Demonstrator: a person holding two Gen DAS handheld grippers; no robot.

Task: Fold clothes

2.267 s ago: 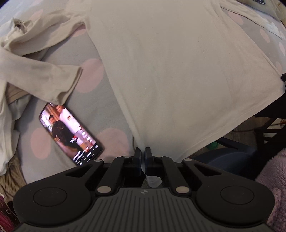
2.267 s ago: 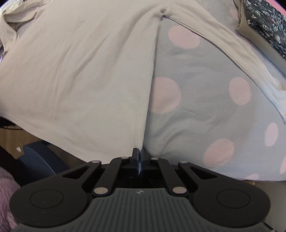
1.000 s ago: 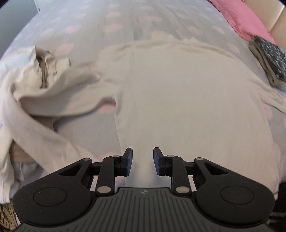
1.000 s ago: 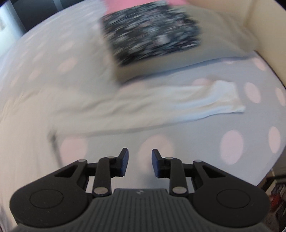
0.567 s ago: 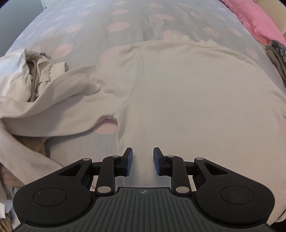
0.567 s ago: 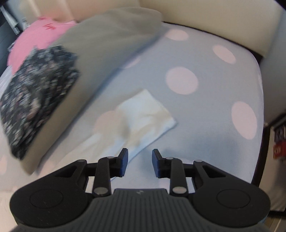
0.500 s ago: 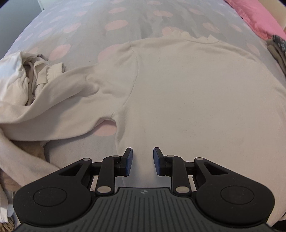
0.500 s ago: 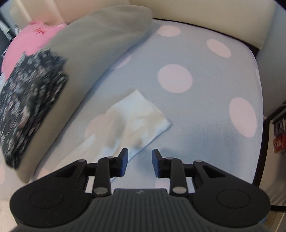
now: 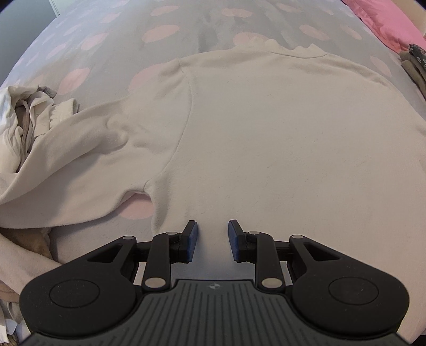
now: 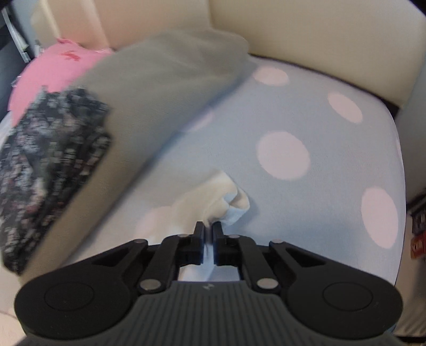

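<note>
Firstly, left wrist view. My left tool (image 9: 210, 241) hangs over the bed, pads partly apart, nothing between them. Item: cream long-sleeved top (image 9: 279, 138), spread flat on the bedsheet (image 9: 159, 34), grey with pink dots; neckline at the far side, one sleeve (image 9: 80, 159) trailing left toward a heap of pale clothes (image 9: 26, 117). Item: pink pillow (image 9: 383, 18), far right corner.

Next, right wrist view, somewhat blurred. My right tool (image 10: 209, 229) is closing its pads on the cuff (image 10: 229, 202) of the top's other sleeve; the white fabric bunches between the pads, which pinch it. Item: grey pillow (image 10: 159, 87) with a dark floral folded garment (image 10: 50, 149) on it, left. Item: cream padded headboard (image 10: 306, 32) along the far edge.
</note>
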